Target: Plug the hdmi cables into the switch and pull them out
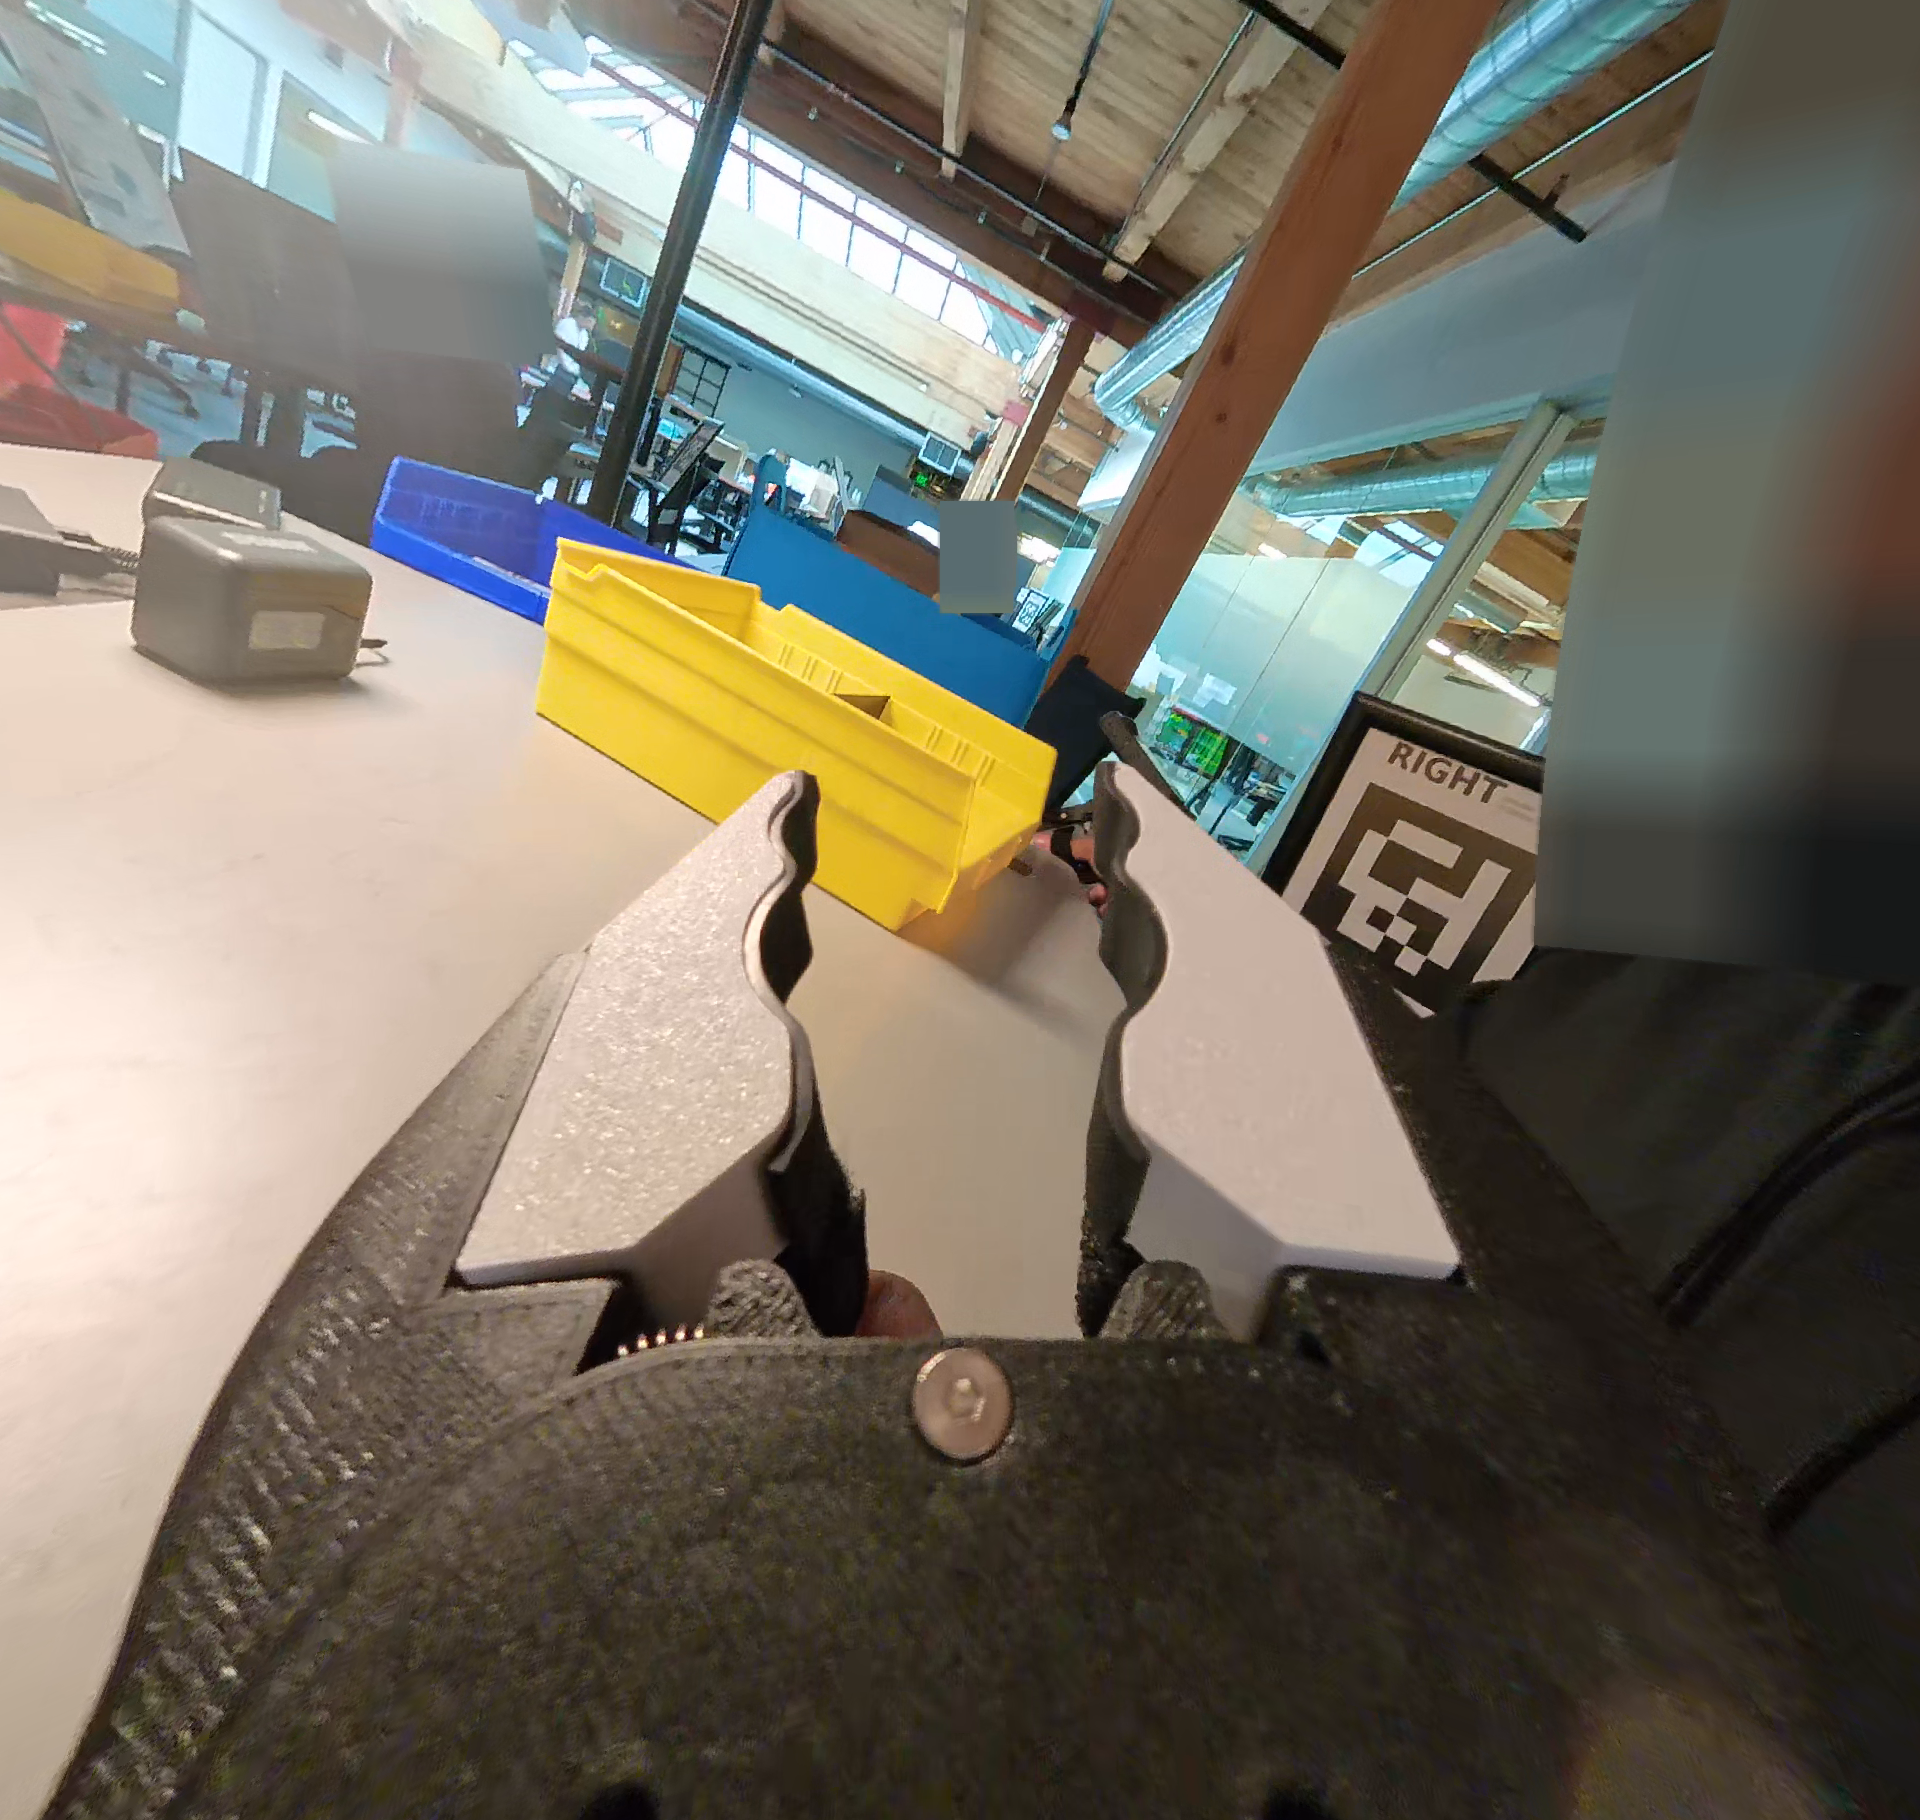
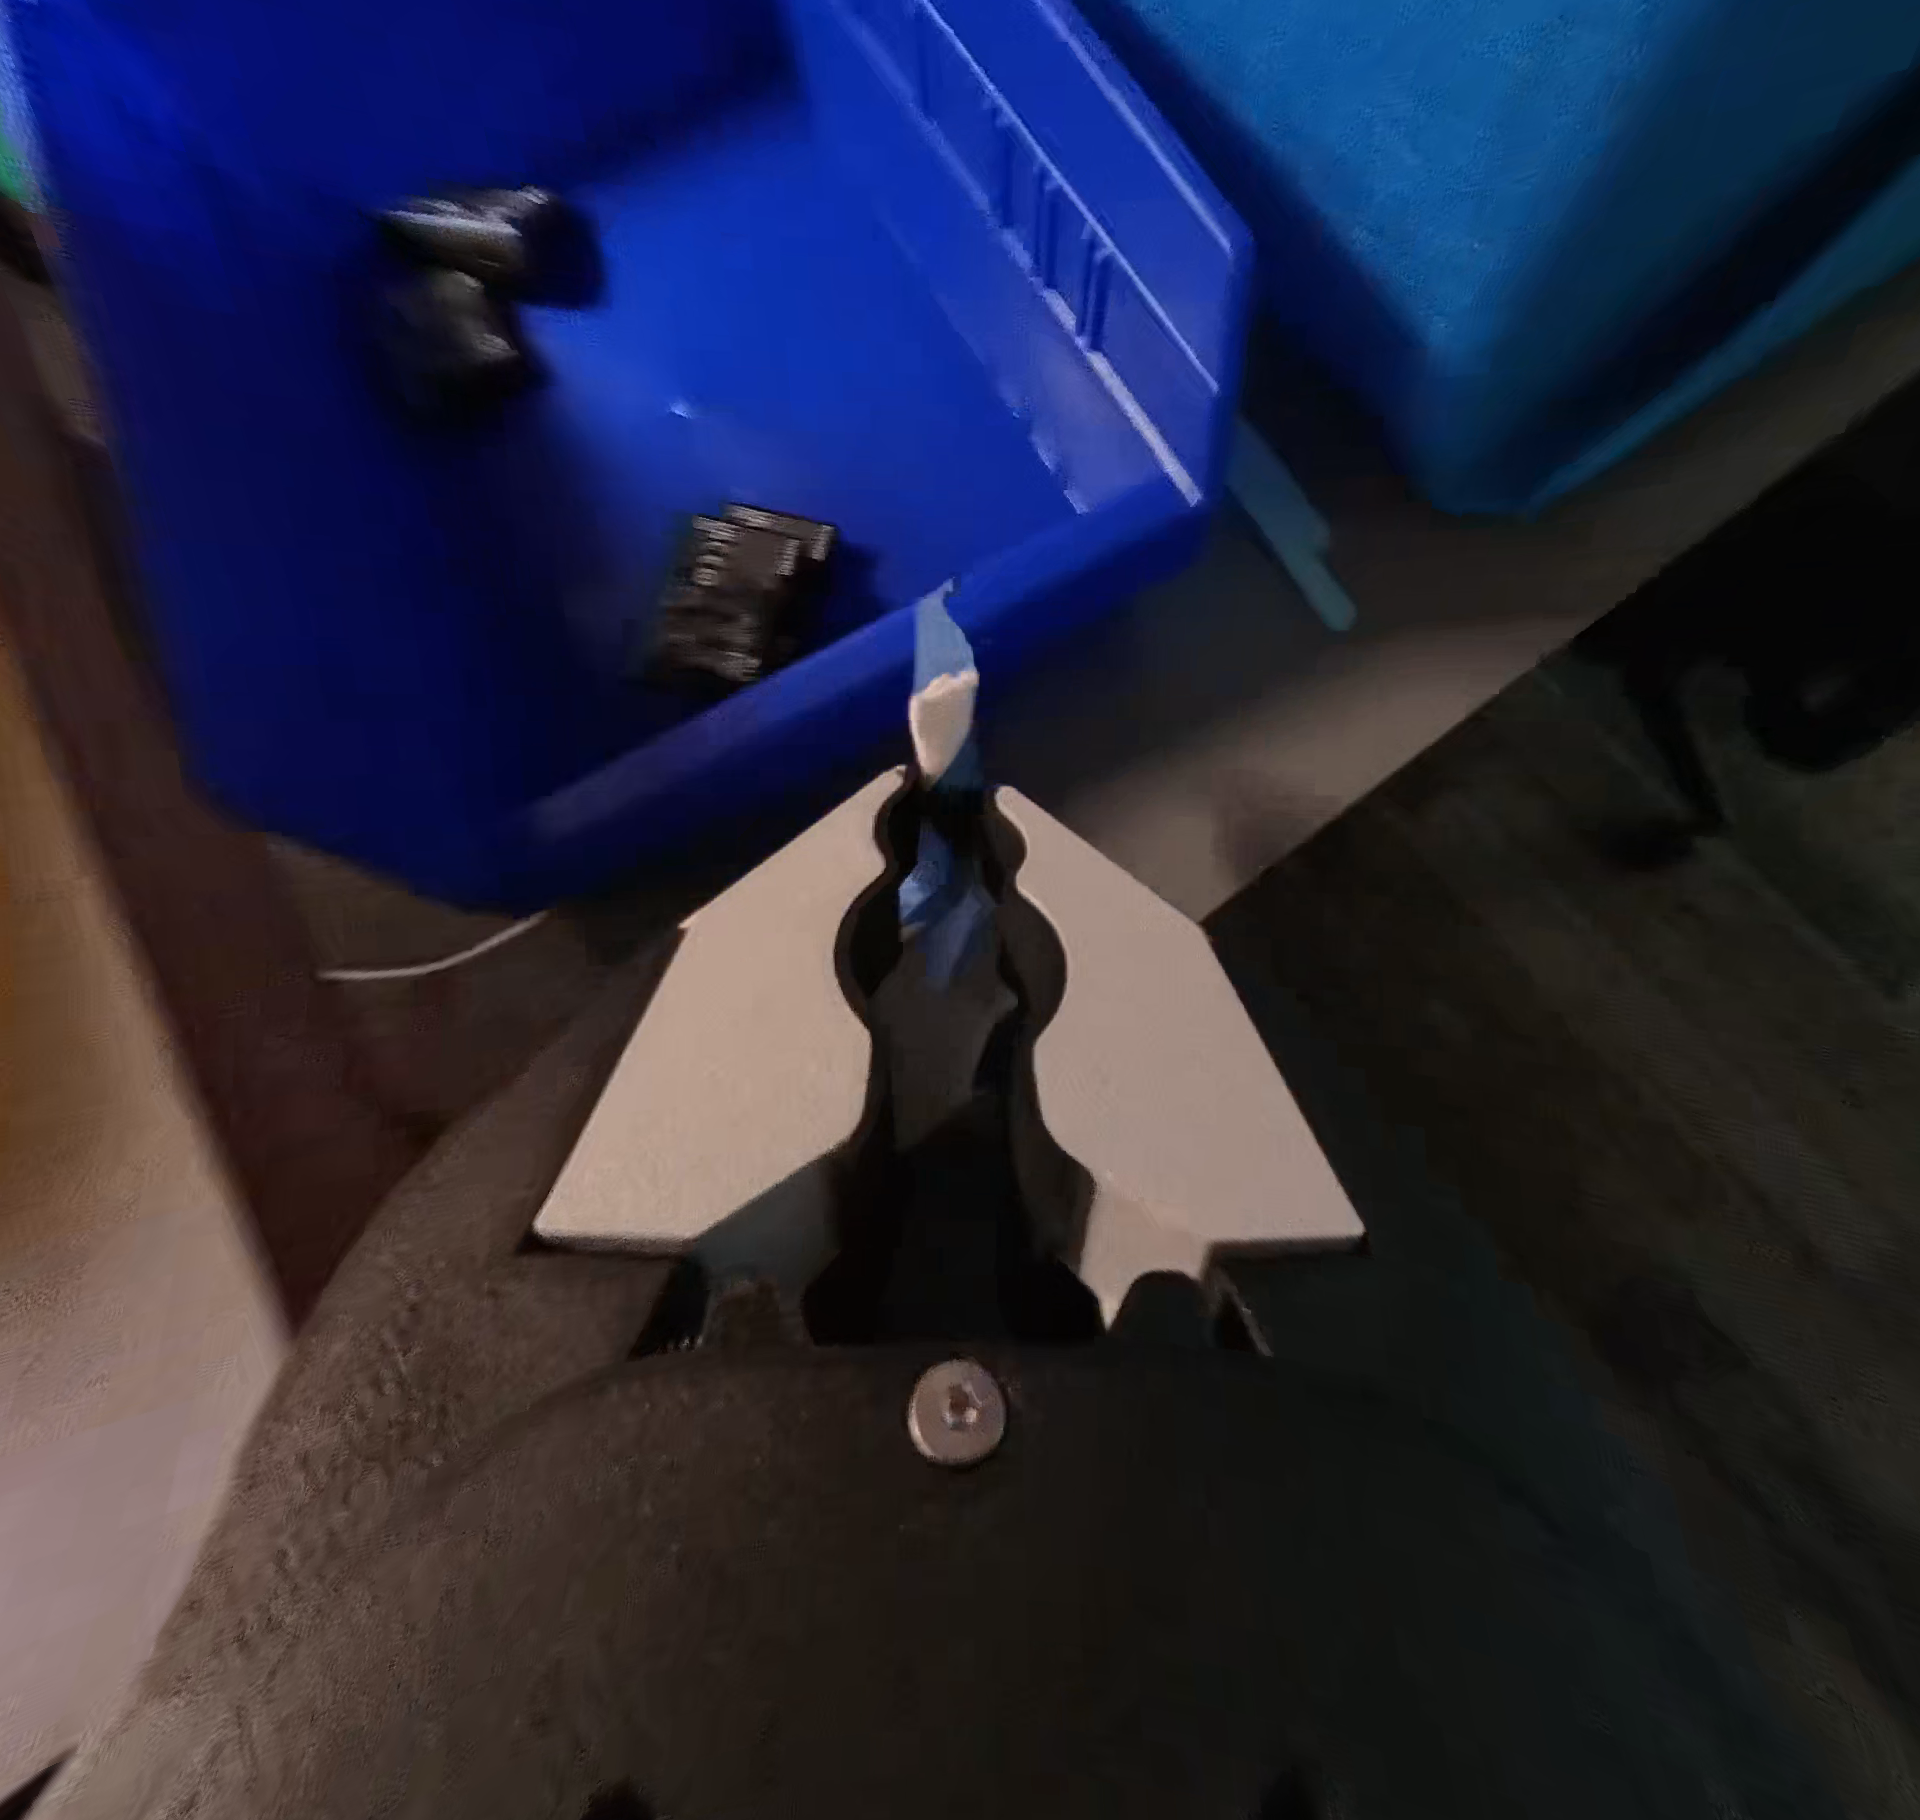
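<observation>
Left gripper (image 1: 951,835): held low and tilted up over the table (image 1: 260,939), rolled slightly so the table slopes. Jaws wide apart, nothing between them. A fingertip (image 1: 899,1308) shows at the jaw base. Just beyond the tips lies a yellow bin (image 1: 748,700); a blue bin (image 1: 457,534) sits behind it, left of the jaws. Farther left stand two grey adapters (image 1: 244,612). Right of the jaws, a framed marker card (image 1: 1423,866) stands close by

Right gripper (image 2: 951,783): angled downward, off the table edge, over dark floor (image 2: 1558,1043). Jaws nearly closed, pinching a twisted strip of blue tape (image 2: 945,887) that sticks out past the tips. Ahead and left of the jaws is the blue bin (image 2: 1039,575), its front rim just beyond the tape. Inside it lie a small black box (image 2: 743,591) near the front and a black plug (image 2: 468,264) farther back; blur prevents telling whether these are the switch and an HDMI cable. A lighter blue container (image 2: 1558,160) stands beyond, right of the jaws
</observation>
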Tool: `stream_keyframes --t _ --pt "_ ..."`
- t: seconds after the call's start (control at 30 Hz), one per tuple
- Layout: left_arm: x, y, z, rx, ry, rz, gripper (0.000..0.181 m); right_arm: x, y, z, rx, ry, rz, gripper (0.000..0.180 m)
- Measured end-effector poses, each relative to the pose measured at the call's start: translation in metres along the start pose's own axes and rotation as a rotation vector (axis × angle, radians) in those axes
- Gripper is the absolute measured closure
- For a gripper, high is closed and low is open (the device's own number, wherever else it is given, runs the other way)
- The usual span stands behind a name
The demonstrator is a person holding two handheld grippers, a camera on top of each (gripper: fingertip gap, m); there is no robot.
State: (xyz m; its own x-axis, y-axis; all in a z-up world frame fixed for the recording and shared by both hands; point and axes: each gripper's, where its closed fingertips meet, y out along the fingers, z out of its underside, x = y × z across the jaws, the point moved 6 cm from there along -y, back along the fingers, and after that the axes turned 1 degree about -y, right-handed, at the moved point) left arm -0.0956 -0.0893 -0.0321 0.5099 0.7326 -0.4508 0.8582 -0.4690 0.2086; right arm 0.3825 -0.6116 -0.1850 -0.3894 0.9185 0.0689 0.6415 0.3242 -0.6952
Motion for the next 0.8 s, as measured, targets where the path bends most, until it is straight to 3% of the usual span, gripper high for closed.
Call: stream_keyframes --t 0.1,0.23,0.43,0.53,0.67,0.8 --pt "0.005 0.002 0.004 0.013 -0.012 -0.009 0.127 0.006 0.02 0.002 0.031 -0.093 -0.052 0.129" --pt "0.006 0.006 0.007 0.027 -0.013 -0.009 0.125 0.021 0.015 -0.018 -0.13 0.035 -0.294 0.095" --pt "0.008 0.009 0.013 0.062 -0.014 -0.015 0.123 0.035 -0.014 -0.054 -0.292 0.007 -0.391 0.082" --pt "0.009 0.008 0.014 0.075 -0.007 -0.028 0.123 0.06 -0.052 -0.077 -0.382 -0.036 -0.464 0.084" --pt "0.013 0.006 0.014 0.128 0.071 -0.17 0.12 0.148 -0.134 -0.095 -0.469 -0.221 -0.647 0.087" --pt "0.016 -0.009 0.014 0.194 0.23 -0.491 0.115 0.266 -0.195 -0.068 -0.482 -0.435 -0.821 0.092"
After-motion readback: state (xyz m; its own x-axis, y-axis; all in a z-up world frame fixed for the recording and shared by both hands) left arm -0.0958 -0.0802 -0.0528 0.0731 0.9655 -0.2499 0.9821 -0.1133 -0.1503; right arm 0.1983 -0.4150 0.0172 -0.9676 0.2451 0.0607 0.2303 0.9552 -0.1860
